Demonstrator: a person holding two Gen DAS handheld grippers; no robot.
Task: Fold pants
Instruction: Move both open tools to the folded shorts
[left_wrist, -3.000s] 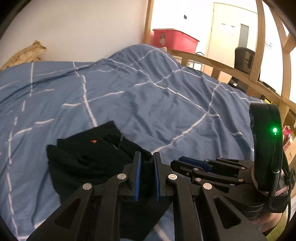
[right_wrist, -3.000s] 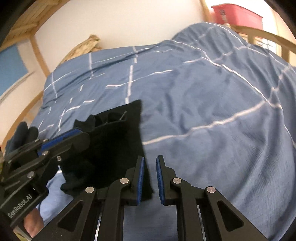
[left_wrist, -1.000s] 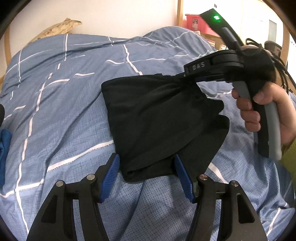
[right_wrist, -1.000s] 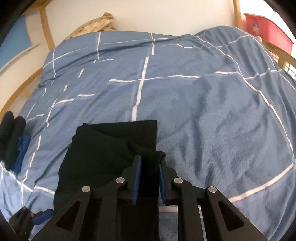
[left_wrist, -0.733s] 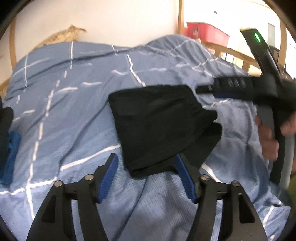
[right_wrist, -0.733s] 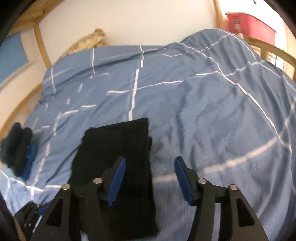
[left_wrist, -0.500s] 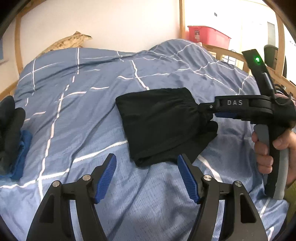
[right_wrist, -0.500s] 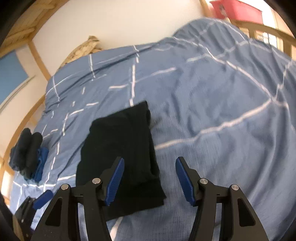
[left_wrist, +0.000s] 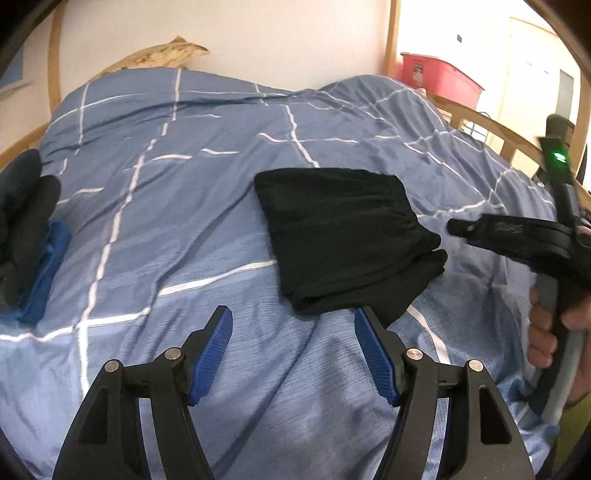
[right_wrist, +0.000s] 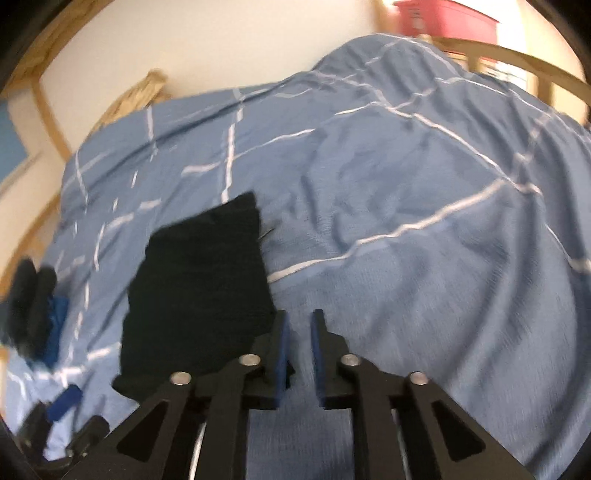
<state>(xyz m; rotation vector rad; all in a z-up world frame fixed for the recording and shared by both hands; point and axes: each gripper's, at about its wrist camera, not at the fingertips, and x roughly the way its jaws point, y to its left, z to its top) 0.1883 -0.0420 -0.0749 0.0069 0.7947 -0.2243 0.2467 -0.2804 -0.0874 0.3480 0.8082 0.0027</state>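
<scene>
Both grippers have let go of the pants and drawn back from them since a second ago, when the right one was pinching the cloth near its front edge.

Largest in view is the bed, covered by a blue quilt with thin white lines, wrinkled and humped toward its far right corner. A wooden rail curves along that right side. Beyond the rail stands a red bin; what is in it cannot be seen.

Folded into a compact black rectangle, the pants lie flat on the quilt near the middle of the bed, with a lower layer sticking out at the front right corner. Nothing touches them.

At the left edge of the bed sits a small pile of clothes, dark pieces on top of a blue one.

Lowest in the left wrist view, the left gripper hangs above bare quilt just in front of the pants, its jaws spread wide with nothing between them. To the right of the pants, a hand holds the right gripper; its jaws are closing, a narrow gap remains between them, and only quilt shows in that gap.
</scene>
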